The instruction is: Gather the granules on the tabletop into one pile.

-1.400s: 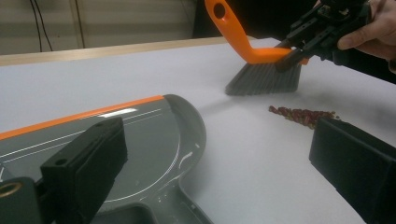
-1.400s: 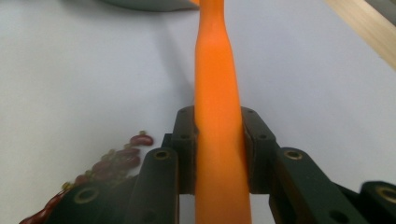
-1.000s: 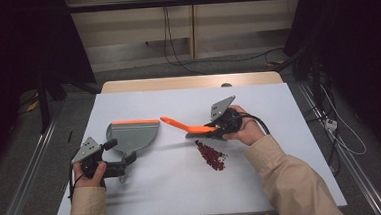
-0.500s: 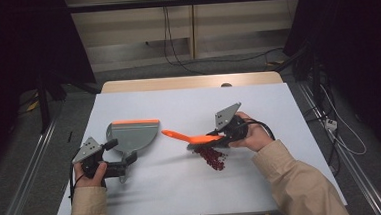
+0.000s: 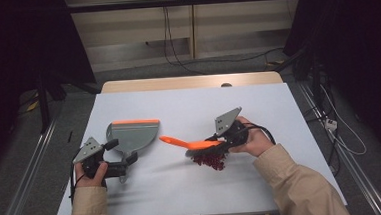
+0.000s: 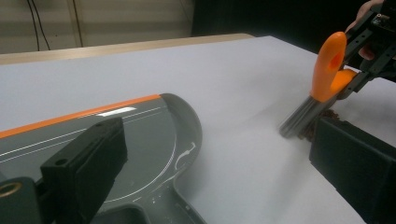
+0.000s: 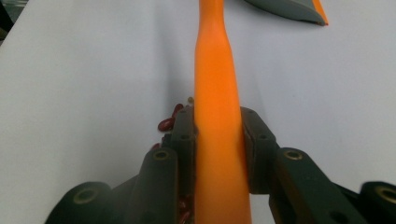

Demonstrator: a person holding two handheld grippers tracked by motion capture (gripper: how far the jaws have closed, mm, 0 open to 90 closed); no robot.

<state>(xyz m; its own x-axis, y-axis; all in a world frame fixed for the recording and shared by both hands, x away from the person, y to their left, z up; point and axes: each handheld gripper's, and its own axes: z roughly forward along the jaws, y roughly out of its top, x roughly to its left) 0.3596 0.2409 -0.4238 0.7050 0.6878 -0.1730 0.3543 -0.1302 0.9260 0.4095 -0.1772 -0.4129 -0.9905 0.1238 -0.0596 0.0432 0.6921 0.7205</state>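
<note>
Right gripper view: my right claw [image 7: 218, 154] is pinching the orange brush [image 7: 215, 93] by its handle, pads flat against both sides. It's a light, stiff plastic thing, smooth enough to twist, so mid-handle is where I'd keep hold. Its soft grey bristles sit on the red beans [image 5: 211, 160] heaped mid-surface; those are small, hard and will likely roll and scatter. My left claw [image 5: 127, 161] grips the stem of the grey dustpan [image 5: 132, 135], lying flat well to the left on the white surface [image 5: 184, 198].
</note>
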